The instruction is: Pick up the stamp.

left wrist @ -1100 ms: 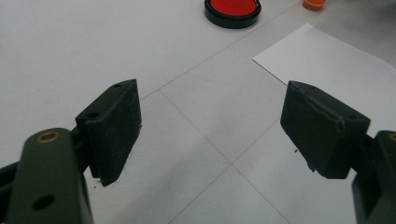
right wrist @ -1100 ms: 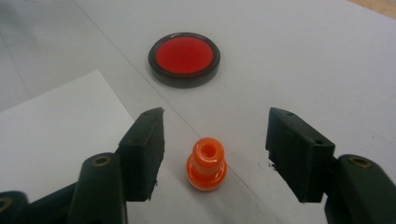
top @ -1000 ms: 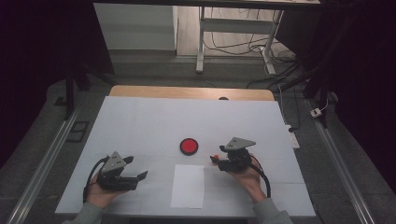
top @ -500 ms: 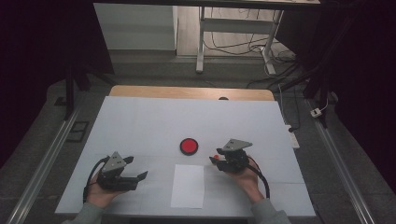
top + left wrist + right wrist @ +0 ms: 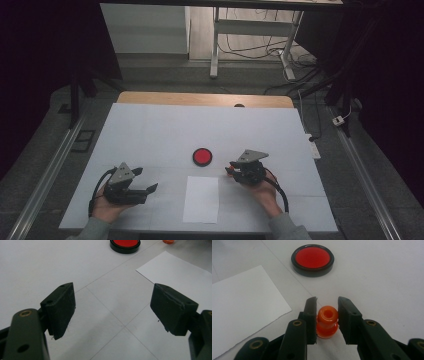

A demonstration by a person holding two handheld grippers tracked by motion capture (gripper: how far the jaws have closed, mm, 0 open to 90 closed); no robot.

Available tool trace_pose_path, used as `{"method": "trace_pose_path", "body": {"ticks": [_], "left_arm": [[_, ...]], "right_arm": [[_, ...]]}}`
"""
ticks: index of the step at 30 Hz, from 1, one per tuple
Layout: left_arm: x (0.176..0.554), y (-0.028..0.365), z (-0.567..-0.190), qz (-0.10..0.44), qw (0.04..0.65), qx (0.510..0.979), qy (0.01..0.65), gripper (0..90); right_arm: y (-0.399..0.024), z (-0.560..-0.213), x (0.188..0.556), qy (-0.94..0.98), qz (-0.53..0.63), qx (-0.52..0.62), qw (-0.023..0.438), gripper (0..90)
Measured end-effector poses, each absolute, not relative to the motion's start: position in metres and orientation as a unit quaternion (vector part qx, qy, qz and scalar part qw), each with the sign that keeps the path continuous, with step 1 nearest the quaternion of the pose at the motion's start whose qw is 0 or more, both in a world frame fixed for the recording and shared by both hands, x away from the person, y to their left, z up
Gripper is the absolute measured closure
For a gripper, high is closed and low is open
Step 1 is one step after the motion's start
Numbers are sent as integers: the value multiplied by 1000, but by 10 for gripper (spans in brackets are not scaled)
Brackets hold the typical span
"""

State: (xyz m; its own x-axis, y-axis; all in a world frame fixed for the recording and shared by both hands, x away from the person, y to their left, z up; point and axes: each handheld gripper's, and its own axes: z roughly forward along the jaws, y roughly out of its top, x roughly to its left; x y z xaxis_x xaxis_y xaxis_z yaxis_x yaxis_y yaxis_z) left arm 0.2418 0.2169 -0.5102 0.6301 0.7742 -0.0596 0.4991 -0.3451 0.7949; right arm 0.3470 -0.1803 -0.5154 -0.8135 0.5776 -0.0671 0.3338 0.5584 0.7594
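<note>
Between the right gripper's [image 5: 327, 315] two black jaws: a small orange stamp [image 5: 327, 323], upright on the white table [image 5: 150, 135], hole in its knob facing up. Jaws just closing in on it, pads against its sides or very nearly so, left pad touching, right pad at the knob's edge; grasping the stamp, as far as can be told. Seen from above, the right gripper [image 5: 234, 171] near the table's front right, held in the right hand [image 5: 262, 187], with a speck of orange at its tips, just right of the round red ink pad [image 5: 202, 156]. Beyond the stamp in the right gripper view, the ink pad [image 5: 312, 260], black-rimmed, apart from the jaws. To the left of it, a white sheet of paper [image 5: 242, 305], flat on the table, its corner close to the left jaw but not touching.

Near the front left, the left gripper [image 5: 145, 181] in the left hand [image 5: 107, 206], released, jaws standing wide apart with nothing between them, above bare table. Farther off in the left gripper view: the ink pad [image 5: 125, 244] at the top edge, the paper [image 5: 180, 277] to the right
</note>
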Motion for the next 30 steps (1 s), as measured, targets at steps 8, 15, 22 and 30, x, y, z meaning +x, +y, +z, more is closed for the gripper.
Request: {"method": "trace_pose_path", "body": {"ticks": [8,15,22,30], "left_arm": [[242,218,-510,167,415,802,396,206],[242,218,-510,167,414,802,396,207],[242,218,-510,168,413,802,397,207],[242,218,-510,169,412,803,397,207]], "right_arm": [[-180,-516,347,870,389,259,158,720],[-182,-514,346,862,404,264,155,722],[-186,-510,345,855,416,266,158,722],[-188,-501,339,843,443,261,157,722]]}}
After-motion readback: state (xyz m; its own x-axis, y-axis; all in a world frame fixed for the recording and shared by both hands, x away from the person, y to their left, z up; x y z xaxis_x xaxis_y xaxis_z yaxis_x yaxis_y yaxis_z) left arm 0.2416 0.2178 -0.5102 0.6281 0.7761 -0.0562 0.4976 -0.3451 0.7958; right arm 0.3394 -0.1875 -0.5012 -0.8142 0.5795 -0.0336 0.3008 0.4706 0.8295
